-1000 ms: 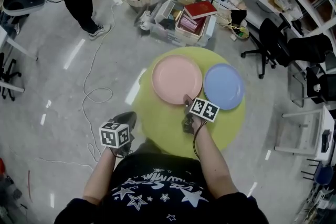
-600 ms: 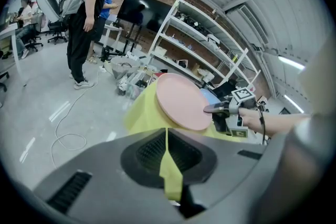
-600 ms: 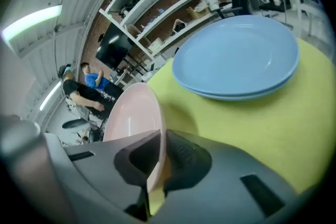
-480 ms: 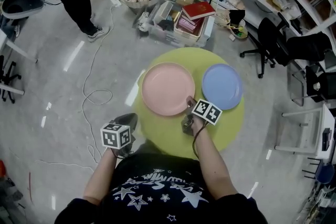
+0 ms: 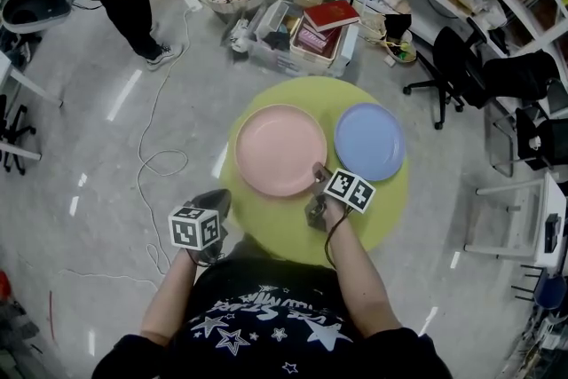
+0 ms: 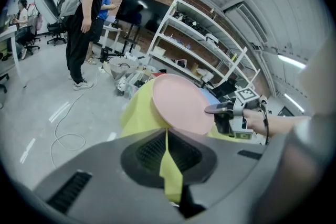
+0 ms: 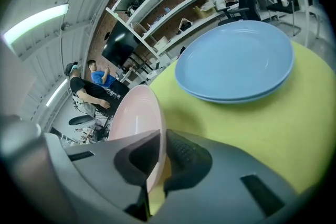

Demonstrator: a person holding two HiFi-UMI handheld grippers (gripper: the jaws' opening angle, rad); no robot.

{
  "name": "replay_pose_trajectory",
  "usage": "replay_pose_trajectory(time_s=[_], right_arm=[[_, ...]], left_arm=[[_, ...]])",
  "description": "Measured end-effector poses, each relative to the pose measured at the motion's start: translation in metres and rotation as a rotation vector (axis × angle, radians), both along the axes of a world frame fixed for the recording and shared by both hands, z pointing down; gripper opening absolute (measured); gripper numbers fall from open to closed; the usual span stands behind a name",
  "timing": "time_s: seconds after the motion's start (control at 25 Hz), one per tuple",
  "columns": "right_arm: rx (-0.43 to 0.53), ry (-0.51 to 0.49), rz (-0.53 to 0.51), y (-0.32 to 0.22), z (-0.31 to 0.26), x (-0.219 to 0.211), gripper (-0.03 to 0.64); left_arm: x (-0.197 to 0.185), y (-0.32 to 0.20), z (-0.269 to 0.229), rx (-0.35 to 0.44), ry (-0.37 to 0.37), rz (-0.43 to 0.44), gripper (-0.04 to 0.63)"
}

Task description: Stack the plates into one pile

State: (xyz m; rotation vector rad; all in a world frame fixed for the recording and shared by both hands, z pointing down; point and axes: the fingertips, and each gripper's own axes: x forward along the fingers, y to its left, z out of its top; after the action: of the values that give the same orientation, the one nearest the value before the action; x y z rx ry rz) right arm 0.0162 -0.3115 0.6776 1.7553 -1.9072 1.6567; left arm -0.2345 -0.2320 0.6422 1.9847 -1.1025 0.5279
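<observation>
Pinching the pink plate (image 5: 280, 148), right gripper (image 5: 318, 175) holds it tilted.

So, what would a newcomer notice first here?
Two plates stand out against a round yellow-green table: a pink plate on the left, a blue plate on the right. The right hand-held gripper, its jaws having just been closing, pinches the pink plate's near rim.

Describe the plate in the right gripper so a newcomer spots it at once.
Find the round yellow-green table mid-floor. Of the two plates there, it is the pink plate on the left, its near rim clamped in the right gripper; the blue plate beside it lies untouched.
</observation>
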Motion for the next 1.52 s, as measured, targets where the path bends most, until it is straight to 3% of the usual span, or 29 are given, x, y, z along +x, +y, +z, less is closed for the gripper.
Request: replay_pose_trajectory(time_s=[0.4,1.08,1.52], right_arm=[[0.048,-0.011,-0.025,0.01,-0.03,0.037,0.028],[0.086,-0.016,0.135,0.026,-0.048,0.177,0.032],[0.081,0.0,0.187,0.02,-0.041,0.243,0.037]], left_arm=[[0.031,0.01,-0.014,0.02,0.0,-0.011,0.023],[0.127,0.016,-0.034,0.07,-0.005,0.025,0.023],[0.174,0.013,-0.04,0.091,-0.031,0.028,0.023]])
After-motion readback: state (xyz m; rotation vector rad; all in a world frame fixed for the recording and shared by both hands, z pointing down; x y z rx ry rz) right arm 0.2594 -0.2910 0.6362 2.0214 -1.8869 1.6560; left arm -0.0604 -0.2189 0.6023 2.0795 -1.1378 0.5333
